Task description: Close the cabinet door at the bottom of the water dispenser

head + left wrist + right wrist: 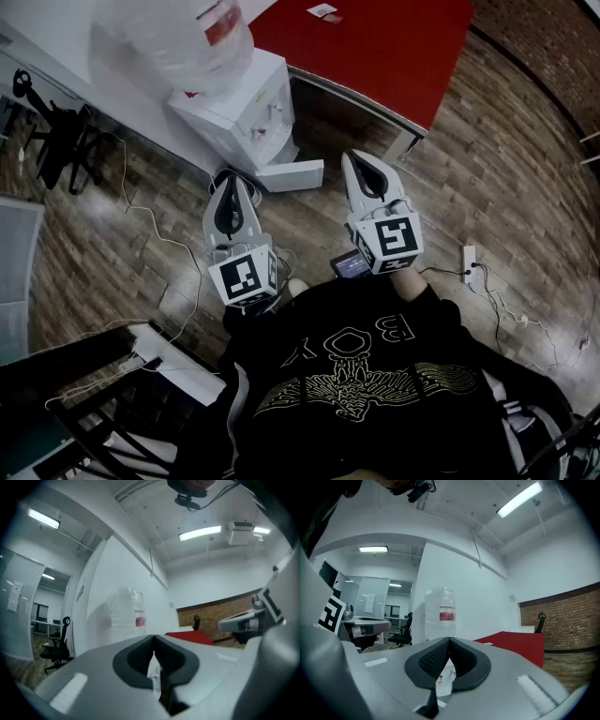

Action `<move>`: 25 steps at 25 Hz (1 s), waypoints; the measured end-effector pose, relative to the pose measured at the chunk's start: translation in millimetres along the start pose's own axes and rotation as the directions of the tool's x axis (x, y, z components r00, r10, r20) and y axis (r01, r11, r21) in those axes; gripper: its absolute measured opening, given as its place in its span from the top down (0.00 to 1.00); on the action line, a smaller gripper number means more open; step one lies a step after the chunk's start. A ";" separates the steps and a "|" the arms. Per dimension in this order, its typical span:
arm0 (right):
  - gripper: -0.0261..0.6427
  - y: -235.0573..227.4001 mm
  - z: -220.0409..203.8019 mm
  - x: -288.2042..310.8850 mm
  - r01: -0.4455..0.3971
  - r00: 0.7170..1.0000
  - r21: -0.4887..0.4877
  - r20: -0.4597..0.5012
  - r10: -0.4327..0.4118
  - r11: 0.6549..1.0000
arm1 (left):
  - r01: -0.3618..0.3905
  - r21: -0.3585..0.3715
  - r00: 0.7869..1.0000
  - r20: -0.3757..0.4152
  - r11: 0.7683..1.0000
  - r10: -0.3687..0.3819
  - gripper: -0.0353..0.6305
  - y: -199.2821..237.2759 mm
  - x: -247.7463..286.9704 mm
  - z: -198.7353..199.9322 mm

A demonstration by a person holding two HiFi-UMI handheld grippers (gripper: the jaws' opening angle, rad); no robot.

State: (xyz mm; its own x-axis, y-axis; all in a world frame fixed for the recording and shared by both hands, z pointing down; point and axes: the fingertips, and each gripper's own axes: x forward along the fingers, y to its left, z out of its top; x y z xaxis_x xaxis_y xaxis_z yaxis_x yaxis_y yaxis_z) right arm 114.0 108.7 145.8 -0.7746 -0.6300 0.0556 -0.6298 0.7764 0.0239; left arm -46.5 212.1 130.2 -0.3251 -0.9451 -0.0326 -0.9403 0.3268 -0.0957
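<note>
left gripper (153, 639) closed, right gripper (449, 641) closed

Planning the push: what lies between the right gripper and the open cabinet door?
Only bare wood floor; the head view shows the shut right gripper just right of the door.

The head view looks steeply down from high up, onto the brown wood-plank floor (506, 169), the left gripper (234, 181) and the right gripper (362, 160). Each gripper view sits low, just behind its own jaws, facing forward and a bit up. All three share two things: the big clear plastic water bottle (202, 37) (125, 611) (440, 613) and the flat red worktop (375, 47) (187, 637) (515, 641).
</note>
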 end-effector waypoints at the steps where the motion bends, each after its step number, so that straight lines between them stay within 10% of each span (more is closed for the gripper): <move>1: 0.96 -1.7 -0.4 1.6 -0.002 1.000 -0.001 -0.002 0.002 1.000 | -0.001 0.000 1.000 -0.001 1.000 0.001 0.94 -1.1 2.5 -0.5; 16: 0.96 -14.2 10.9 17.1 -0.091 0.994 -0.014 0.062 0.091 0.996 | -0.027 0.010 1.000 0.016 1.000 0.027 0.94 -9.6 39.5 -3.7; 25: 0.96 -4.2 5.8 79.2 -0.007 0.999 0.007 0.033 0.006 1.000 | 0.063 0.020 0.998 0.013 0.998 -0.063 0.94 20.0 83.8 -9.4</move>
State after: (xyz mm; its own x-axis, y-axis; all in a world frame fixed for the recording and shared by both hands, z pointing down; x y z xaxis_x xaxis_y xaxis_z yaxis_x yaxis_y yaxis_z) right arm 54.9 55.5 144.3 -0.7802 -0.6251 0.0231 -0.6249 0.7805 0.0164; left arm -93.6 139.4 134.8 -0.2638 -0.9638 -0.0398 -0.9566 0.2667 -0.1177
